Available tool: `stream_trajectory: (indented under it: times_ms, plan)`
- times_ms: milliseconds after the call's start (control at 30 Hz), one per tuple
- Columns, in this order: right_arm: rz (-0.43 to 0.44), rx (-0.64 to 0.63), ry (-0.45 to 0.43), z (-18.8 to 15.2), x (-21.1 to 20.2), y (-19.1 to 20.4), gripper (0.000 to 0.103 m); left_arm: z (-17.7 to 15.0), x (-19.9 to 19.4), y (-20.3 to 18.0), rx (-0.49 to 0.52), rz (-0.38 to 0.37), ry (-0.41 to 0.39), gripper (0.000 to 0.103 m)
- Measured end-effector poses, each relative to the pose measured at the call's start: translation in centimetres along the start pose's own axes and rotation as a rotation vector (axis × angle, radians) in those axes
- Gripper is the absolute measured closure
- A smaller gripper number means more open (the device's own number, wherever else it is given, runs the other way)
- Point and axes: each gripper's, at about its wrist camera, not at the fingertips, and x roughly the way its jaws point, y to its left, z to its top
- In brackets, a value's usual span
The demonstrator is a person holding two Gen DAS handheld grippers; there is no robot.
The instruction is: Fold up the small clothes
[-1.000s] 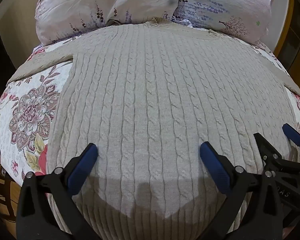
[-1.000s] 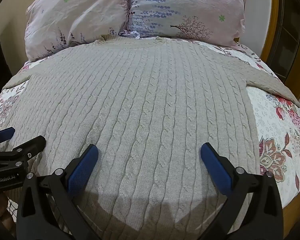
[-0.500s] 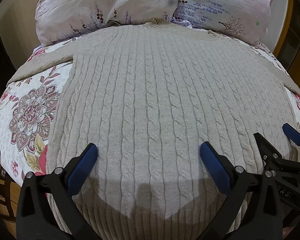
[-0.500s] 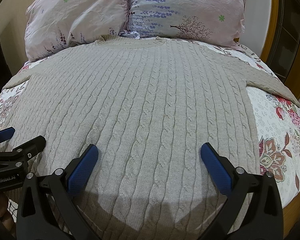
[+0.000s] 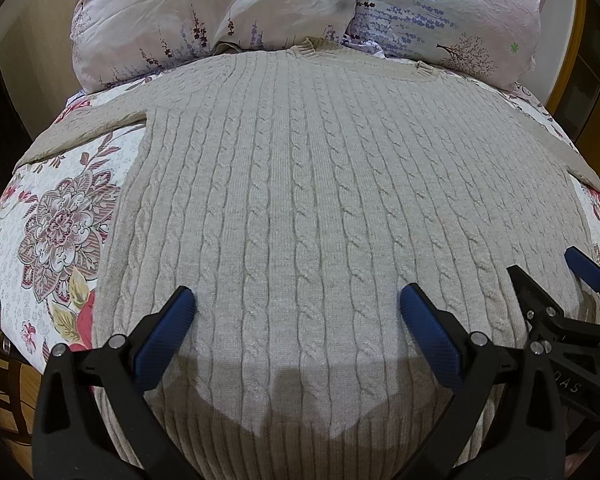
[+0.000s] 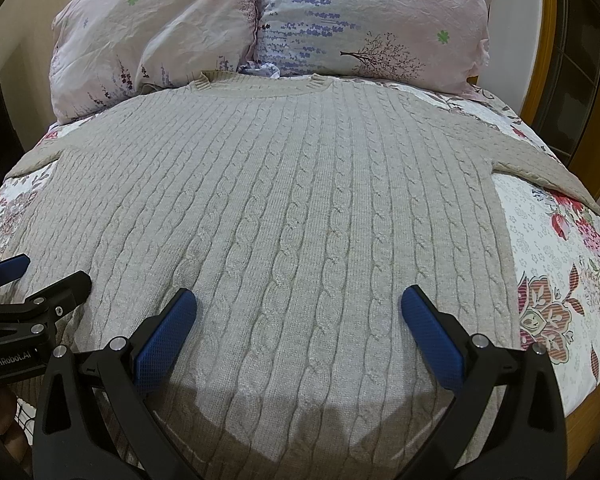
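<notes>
A beige cable-knit sweater (image 5: 300, 200) lies flat on the bed, collar toward the pillows, sleeves spread to both sides; it also fills the right wrist view (image 6: 284, 208). My left gripper (image 5: 298, 308) is open and empty, hovering over the sweater's lower left part near the hem. My right gripper (image 6: 299, 308) is open and empty over the lower right part. The right gripper also shows at the right edge of the left wrist view (image 5: 556, 280), and the left gripper at the left edge of the right wrist view (image 6: 32, 280).
A floral bedspread (image 5: 60, 216) shows on both sides of the sweater (image 6: 560, 264). Two pillows (image 5: 220, 12) (image 6: 364, 20) lie at the head. A wooden bed frame (image 6: 548, 60) curves at the right.
</notes>
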Motion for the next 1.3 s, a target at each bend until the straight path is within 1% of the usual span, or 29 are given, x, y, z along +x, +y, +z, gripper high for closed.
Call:
stream_trajectory:
  times_ms: [767, 933, 1300]
  plan:
    - [0.000, 0.000, 0.000, -0.17, 0.12, 0.03, 0.001, 0.01, -0.01, -0.01, 0.000, 0.000, -0.002, 0.002]
    - [-0.001, 0.001, 0.031, -0.20, 0.36, 0.02, 0.001, 0.07, 0.03, -0.06, -0.001, 0.000, 0.002, 0.002]
    - [0.002, -0.005, 0.027, -0.18, 0.39, -0.23, 0.001, -0.01, -0.08, -0.14, 0.005, -0.003, -0.009, 0.002]
